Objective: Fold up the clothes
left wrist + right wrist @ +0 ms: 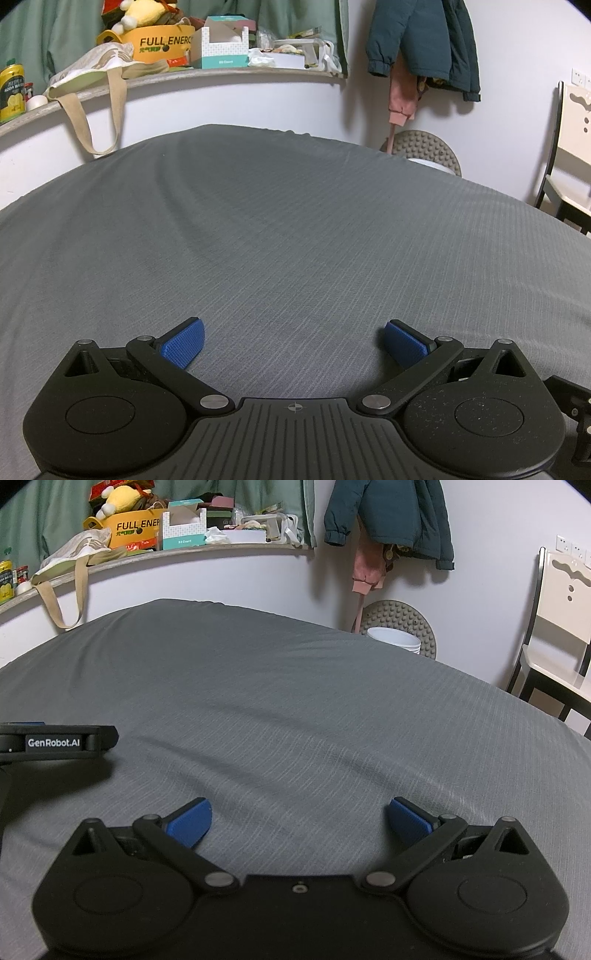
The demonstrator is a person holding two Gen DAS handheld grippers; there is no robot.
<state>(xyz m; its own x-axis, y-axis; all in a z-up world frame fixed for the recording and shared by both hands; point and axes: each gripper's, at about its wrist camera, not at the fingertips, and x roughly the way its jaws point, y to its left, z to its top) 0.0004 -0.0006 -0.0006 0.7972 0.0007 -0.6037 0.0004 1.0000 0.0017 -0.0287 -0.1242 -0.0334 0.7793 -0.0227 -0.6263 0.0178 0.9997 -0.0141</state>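
— Hovering over the bed, both tools look idle: the left tool has its blue pads spread wide with nothing between them, and the right tool is just as wide and empty.

— Where are the clothes to fold?

— None lie on the grey sheet in either view. The only garments showing are a teal jacket and something pink hanging on the far wall, well apart from both tools.

— So what should the step be?

— Probably fetching a garment first. I'd lay it flat mid-bed, away from the soft creases in the sheet, and keep the pads wide until they straddle a hem.

— And the room?

— A cluttered shelf runs behind the bed with a tote bag drooping off it; a chair stands to the right.
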